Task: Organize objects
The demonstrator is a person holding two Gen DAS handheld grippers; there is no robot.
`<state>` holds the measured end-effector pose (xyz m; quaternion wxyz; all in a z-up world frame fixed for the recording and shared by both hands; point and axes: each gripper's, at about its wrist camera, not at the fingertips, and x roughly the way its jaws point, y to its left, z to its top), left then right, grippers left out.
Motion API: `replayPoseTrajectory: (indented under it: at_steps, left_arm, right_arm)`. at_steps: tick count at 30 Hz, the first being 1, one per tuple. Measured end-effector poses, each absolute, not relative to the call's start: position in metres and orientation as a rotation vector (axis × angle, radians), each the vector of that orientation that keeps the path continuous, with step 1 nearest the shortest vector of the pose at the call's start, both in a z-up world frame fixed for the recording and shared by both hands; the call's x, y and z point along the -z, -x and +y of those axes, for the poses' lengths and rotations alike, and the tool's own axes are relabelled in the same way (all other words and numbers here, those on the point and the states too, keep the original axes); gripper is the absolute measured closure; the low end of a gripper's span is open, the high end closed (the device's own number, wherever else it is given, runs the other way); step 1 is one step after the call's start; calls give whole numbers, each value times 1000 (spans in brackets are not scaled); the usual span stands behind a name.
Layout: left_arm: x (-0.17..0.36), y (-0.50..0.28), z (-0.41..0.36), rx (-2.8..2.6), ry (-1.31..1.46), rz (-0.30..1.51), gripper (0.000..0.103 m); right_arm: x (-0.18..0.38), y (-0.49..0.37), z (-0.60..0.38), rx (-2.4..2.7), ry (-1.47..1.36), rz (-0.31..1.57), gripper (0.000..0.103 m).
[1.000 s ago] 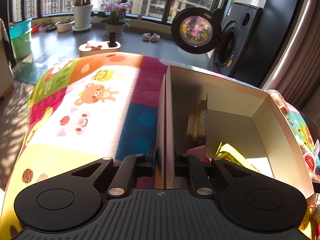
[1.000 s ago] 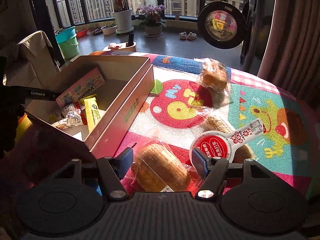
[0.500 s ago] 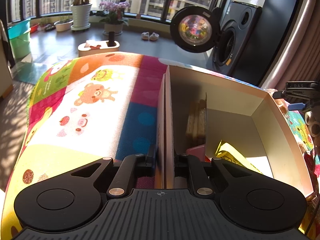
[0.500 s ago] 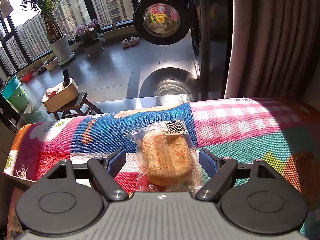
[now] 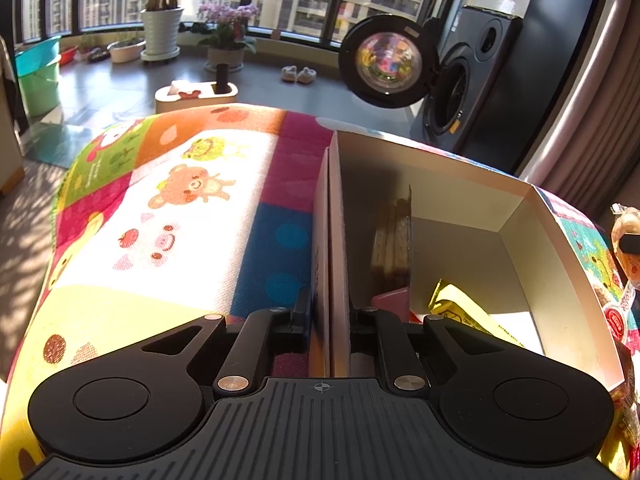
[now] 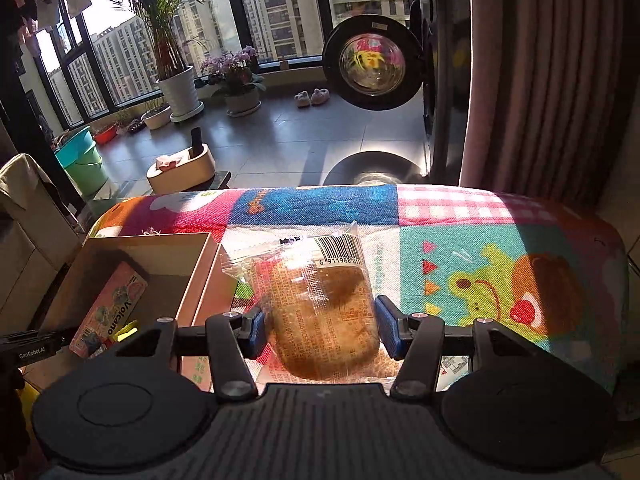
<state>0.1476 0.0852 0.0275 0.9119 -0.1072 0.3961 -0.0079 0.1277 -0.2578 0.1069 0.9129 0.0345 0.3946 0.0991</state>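
**Bread in the clamp, box wall pinched, sun across the mat**

The right gripper (image 6: 318, 330) has its blue pads pressed on either side of a wrapped bread bun (image 6: 326, 320), low in the middle of the right view. The left gripper (image 5: 329, 320) sits narrow, squeezing the near wall of the cardboard box (image 5: 560, 280), which fills the right half of the left view with snack packets inside. Under everything lies a bright cartoon play mat (image 5: 168, 220), sunlit. Behind, upper right, a washing machine (image 5: 468, 92) stands with its round door (image 6: 372, 68) swung open; potted plants (image 6: 176, 80) line the windows, upper left, above grey floor tiles.
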Motion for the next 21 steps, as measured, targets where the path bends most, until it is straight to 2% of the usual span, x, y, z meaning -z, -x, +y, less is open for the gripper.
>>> replayPoseTrajectory:
  at_steps: [2,7,13,19,21]
  left_arm:
    - [-27,-148,85,17,220,817,89]
    - [-28,-148,83,20,205,821,89]
    - [-30,-147,82,12,203,824,89]
    - [-31,-148,81,11,197,829,89]
    - [-30,-148,81,8,201,829,89]
  right_arm:
    - [-110,-95,-255,-209,-20,803,50]
    - [-94,-18,-247,-310,-16,928,50]
    - [-70,35,-226,-326,58,981,48]
    - [-95,37,-248,-328,-26,881,26]
    - [-99,29,-257,-272,-5,855,23]
